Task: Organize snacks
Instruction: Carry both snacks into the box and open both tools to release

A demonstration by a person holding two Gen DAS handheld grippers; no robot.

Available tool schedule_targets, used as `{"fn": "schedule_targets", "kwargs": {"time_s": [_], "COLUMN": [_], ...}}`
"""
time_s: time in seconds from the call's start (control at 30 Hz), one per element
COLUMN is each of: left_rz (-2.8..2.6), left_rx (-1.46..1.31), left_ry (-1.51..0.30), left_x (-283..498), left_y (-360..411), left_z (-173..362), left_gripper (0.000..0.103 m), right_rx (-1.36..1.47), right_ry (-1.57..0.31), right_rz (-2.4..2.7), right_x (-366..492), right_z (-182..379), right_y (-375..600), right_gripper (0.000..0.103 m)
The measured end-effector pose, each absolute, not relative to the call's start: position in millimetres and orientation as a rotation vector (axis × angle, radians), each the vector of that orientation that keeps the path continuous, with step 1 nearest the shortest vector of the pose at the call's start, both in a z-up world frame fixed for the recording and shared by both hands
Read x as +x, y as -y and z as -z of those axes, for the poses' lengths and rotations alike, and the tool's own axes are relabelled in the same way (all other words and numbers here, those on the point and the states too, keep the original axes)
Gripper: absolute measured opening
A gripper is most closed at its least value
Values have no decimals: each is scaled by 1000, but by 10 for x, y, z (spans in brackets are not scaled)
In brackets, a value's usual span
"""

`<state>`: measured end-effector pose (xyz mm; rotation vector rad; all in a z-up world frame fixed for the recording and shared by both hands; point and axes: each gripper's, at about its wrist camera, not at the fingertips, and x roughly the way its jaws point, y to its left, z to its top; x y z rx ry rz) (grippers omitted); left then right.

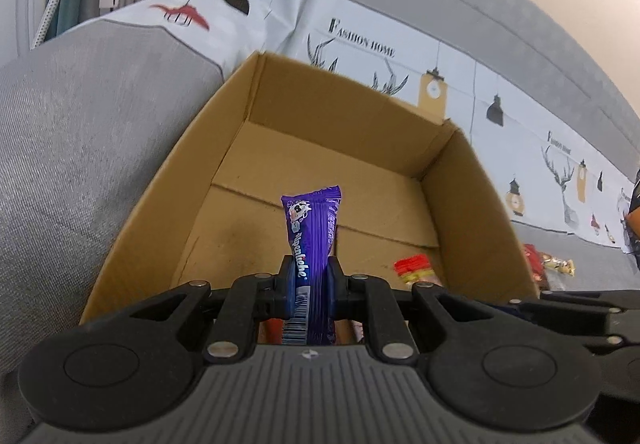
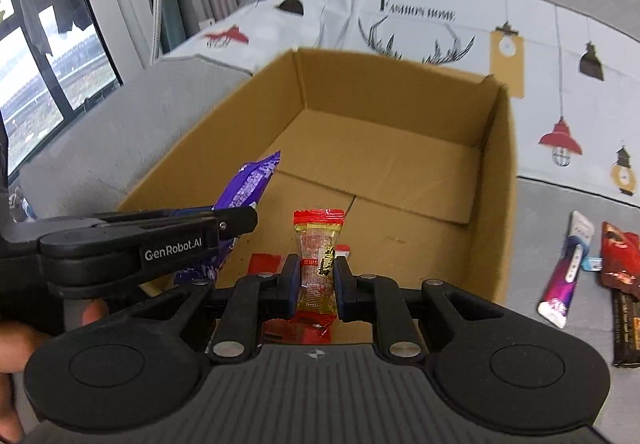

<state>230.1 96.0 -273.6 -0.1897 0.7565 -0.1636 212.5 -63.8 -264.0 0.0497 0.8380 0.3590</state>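
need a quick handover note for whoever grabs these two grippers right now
Left gripper: shut on a purple snack bar, held over the near end of the cardboard box.
Right gripper: shut on a red-ended candy packet, also over the near end of the box.
Done: at least one red packet seems to lie inside the box already.
Left: drop both held snacks in, then fetch what lies on the sofa right of the box: a pink-purple stick pack and dark red bars.
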Motion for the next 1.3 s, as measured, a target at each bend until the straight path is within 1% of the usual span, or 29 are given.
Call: {"fn": "schedule_targets", "kwargs": {"time_s": [0.27,0.3,0.33,0.37,0.4,0.63,0.67,0.73,0.8,0.87,0.9,0.97,1.03,1.07,1.1,1.2,1.3], "left_rz": [149,150,146,129,129,146,155,178,218,248,259,286,312,331,346,395,447], "left_rx": [-158,-145,-128,-133,-136,-89,-84,-71,-69,-53,-43,-8,22,37,52,97,136], "left_ry": [-792,-793,-797,-787,-773,-711,-701,-681,-660,-637,-623,-599,-594,-599,-607,-632,-645], "left_x": [2334,2334,2328,2312,2301,2120,2085,2008,1907,1811,1764,1668,1617,1604,1600,1607,1665], "left_y": [-980,-968,-951,-959,-963,-663,-588,-383,-173,60,172,447,673,803,916,1254,1560], "left_z": [2826,2820,2811,2785,2752,2535,2512,2461,2420,2399,2391,2378,2388,2399,2419,2519,2645], "left_gripper": [16,24,47,59,71,75,77,85,86,91,95,96,96,97,101,103,103], "right_rx": [46,45,47,55,54,101,113,147,183,199,208,240,260,264,262,251,251], "right_ry": [-883,-879,-878,-880,-873,-799,-787,-763,-731,-704,-691,-672,-651,-636,-622,-589,-609], "right_rz": [-338,-338,-335,-332,-329,-334,-325,-311,-301,-251,-230,-204,-174,-159,-146,-127,-100], "right_x": [2235,2240,2239,2236,2219,1949,1895,1771,1622,1483,1412,1282,1170,1114,1078,975,982], "right_z": [2821,2819,2811,2795,2775,2562,2543,2520,2507,2517,2529,2572,2635,2670,2700,2803,2925], "right_y": [547,541,544,558,576,889,969,1174,1418,1668,1792,2052,2279,2390,2491,2782,3064], "right_gripper": [19,20,22,40,52,55,56,58,58,59,59,59,63,69,74,74,74]}}
